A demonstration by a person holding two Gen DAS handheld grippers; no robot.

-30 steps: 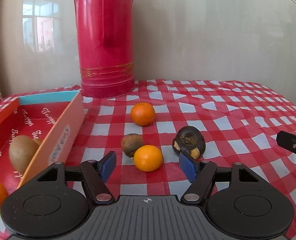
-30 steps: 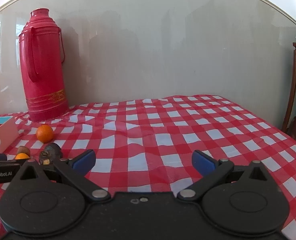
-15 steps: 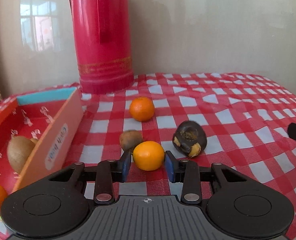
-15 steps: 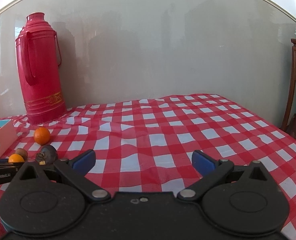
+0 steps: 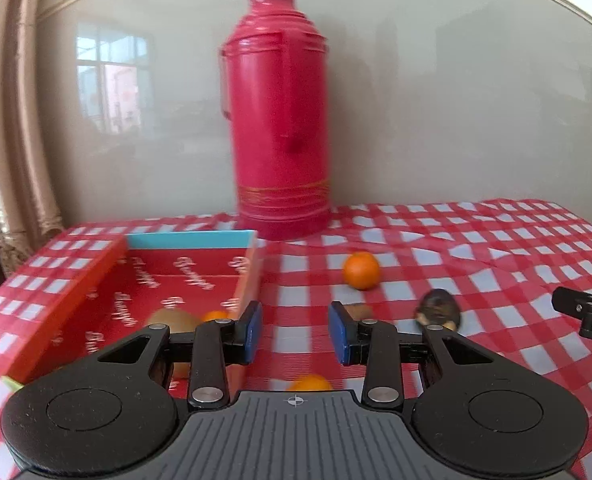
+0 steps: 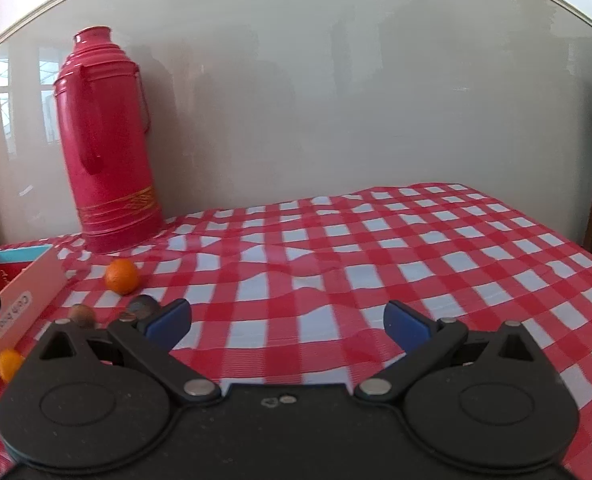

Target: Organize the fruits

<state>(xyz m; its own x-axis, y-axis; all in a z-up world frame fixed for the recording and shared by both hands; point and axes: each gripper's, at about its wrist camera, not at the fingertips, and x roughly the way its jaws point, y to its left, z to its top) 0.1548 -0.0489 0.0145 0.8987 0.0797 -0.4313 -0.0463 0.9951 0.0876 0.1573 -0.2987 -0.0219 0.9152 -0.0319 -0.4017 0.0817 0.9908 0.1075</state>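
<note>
The left gripper hangs above the checked counter beside the red box. Its fingers are drawn narrow after just closing, yet only cloth shows between the pads. 1 small orange sits low beneath them, apparently on the counter rather than gripped. Inside the box lie a kiwi and another orange, likely fruit already sorted. 3 pieces wait to the right: a far orange, a brown fruit and a dark fruit. The right gripper, fingers wide and empty, hovers right of them, probably keeping clear. A red thermos stands by the far wall.
</note>
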